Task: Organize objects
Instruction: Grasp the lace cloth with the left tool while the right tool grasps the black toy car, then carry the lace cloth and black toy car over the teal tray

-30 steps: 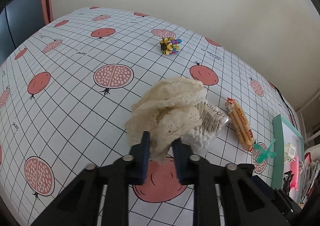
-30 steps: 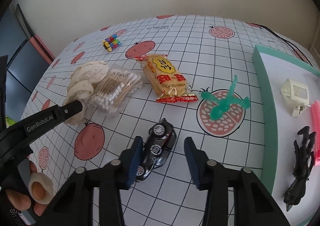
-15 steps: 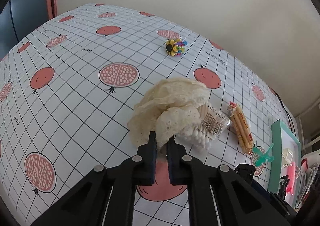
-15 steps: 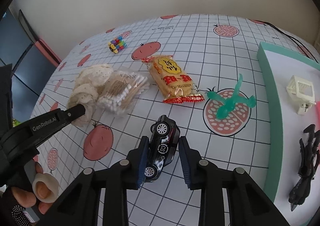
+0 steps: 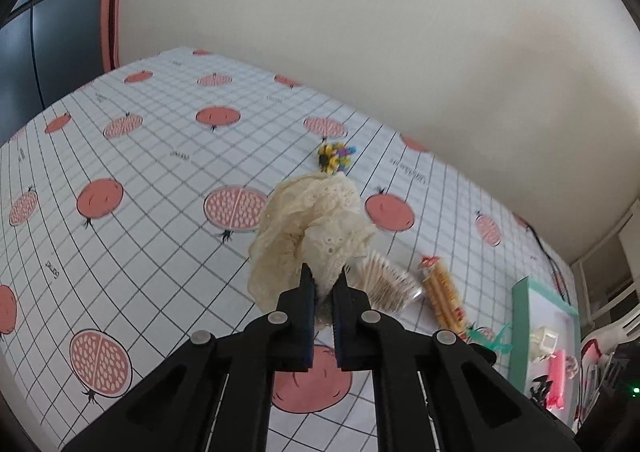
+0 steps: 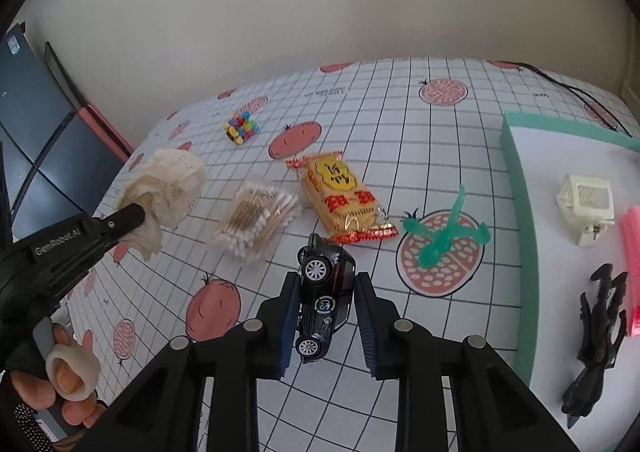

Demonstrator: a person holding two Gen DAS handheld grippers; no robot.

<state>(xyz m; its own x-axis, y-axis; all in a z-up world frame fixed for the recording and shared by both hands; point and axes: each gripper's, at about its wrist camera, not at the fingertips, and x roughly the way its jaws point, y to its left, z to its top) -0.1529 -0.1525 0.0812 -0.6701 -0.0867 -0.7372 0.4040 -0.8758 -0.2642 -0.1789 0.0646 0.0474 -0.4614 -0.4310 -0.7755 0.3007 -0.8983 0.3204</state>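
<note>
A: What is the left gripper [image 5: 323,284] doing?

B: Its two fingers are clenched on the cream lace cloth [image 5: 310,228]. The cloth hangs bunched from the tips, lifted off the pomegranate-print tablecloth [image 5: 140,180]. In the right wrist view the same left gripper reaches in from the left edge, the cloth [image 6: 168,192] at its tip, and a person's hand [image 6: 60,380] grips its handle.

A: And the right gripper [image 6: 326,308]?

B: Clamped on the black toy car [image 6: 325,300]. The car sits tilted between the blue pads, nose pointing away from the camera, its wheels turned to the left, held above the tablecloth [image 6: 400,124].

A: Take the bag of cotton swabs [image 6: 256,224] as the landmark. Where does everything lie?

B: The lifted cloth is just left of it. The yellow snack packet [image 6: 344,200] lies just right of it, close but apart. Beyond the packet to the right, the green plastic toy [image 6: 444,236] rests on a printed pomegranate. The multicoloured block toy [image 6: 240,128] is behind the bag, well apart, towards the wall. The car hangs in front of the bag, slightly right.

A: And the tray?

B: The green-rimmed tray [image 6: 516,188] is far right of the bag, past the green toy. On it lie a cream clip [image 6: 586,204], a pink comb [image 6: 632,268] and a black hair claw [image 6: 596,336].
</note>
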